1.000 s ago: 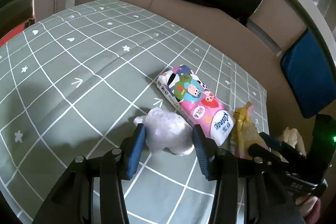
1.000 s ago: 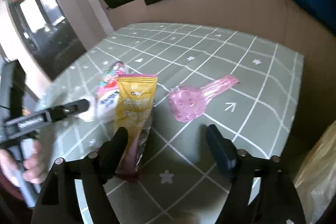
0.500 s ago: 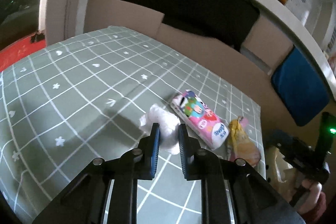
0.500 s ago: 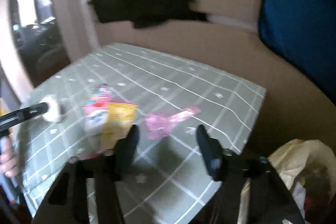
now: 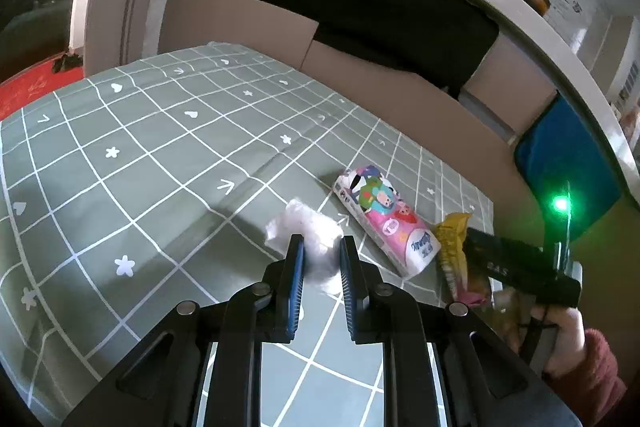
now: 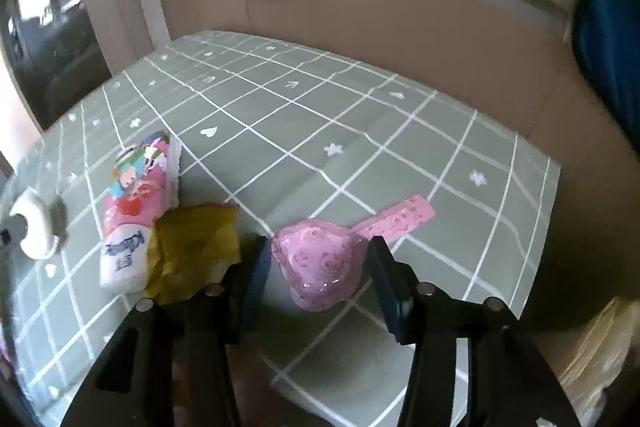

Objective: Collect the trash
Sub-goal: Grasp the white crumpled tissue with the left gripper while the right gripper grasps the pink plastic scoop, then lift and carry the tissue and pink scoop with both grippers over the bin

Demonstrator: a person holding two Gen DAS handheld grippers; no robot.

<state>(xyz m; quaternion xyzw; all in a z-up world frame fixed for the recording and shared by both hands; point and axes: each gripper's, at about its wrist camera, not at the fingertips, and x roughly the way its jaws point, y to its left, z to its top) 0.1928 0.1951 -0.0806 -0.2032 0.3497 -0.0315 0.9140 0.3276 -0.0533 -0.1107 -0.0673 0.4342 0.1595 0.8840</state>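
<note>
My left gripper point(image 5: 321, 247) is shut on a crumpled white tissue point(image 5: 308, 233) and holds it above the green checked tablecloth point(image 5: 140, 155). A pink cartoon tissue pack point(image 5: 384, 219) and a yellow snack wrapper point(image 5: 452, 239) lie to its right. In the right wrist view my right gripper point(image 6: 318, 259) is open, its fingers on either side of a pink heart-shaped scoop point(image 6: 320, 267) on the cloth. The yellow wrapper point(image 6: 192, 251) and the tissue pack point(image 6: 136, 203) lie left of it. The held tissue point(image 6: 34, 227) shows at the far left.
Cardboard walls point(image 5: 420, 99) stand along the table's far side. A blue cushion point(image 5: 568, 163) is at the right. A pale plastic bag point(image 6: 600, 347) hangs off the table's right edge. The cloth's right edge point(image 6: 540, 247) drops off close to the scoop.
My left gripper closed on the white tissue and lifted it off the cloth. My right gripper swung away from the yellow wrapper and now straddles the pink scoop.
</note>
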